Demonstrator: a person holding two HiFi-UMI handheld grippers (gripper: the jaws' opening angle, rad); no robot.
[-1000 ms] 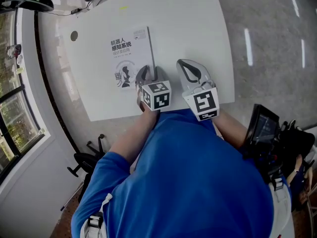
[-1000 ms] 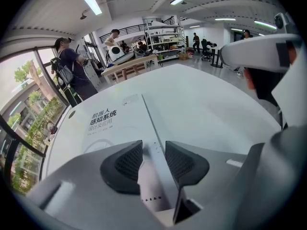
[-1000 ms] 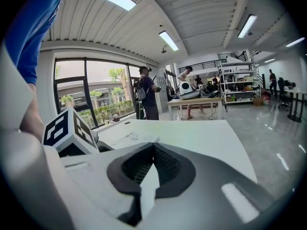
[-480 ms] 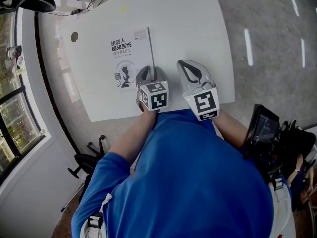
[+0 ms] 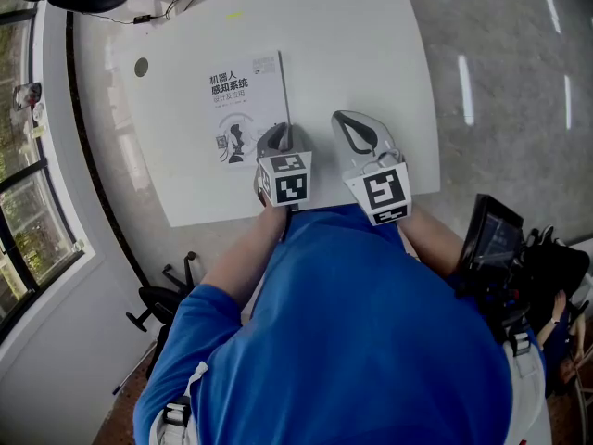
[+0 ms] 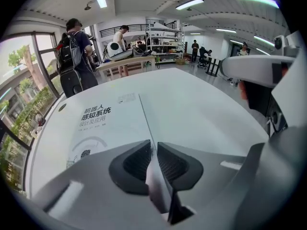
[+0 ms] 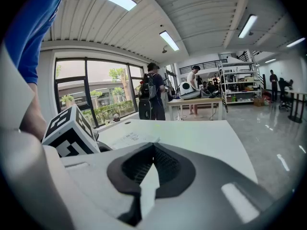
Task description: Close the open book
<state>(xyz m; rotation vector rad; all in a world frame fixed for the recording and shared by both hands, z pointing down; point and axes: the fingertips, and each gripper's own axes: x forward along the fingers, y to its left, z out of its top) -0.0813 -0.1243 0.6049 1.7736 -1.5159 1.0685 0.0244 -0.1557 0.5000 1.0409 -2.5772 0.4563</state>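
A closed white book with a printed cover lies flat on the white table; it also shows in the left gripper view. My left gripper hangs over the book's right edge near its lower corner, pointing steeply down. Its jaws have just been closing, and only a narrow slit is left, with nothing between them. My right gripper stands to the right of the book over bare table. It is shut, its tips meeting. The left gripper's marker cube shows at the left of the right gripper view.
A round cable hole sits in the table left of the book, and cables lie along the far edge. A chair base stands on the floor at the left, a black device at the right. Several people stand by far tables.
The left gripper's jaws have drawn together from a wider gap to a narrow slit. Book and right gripper have not moved.
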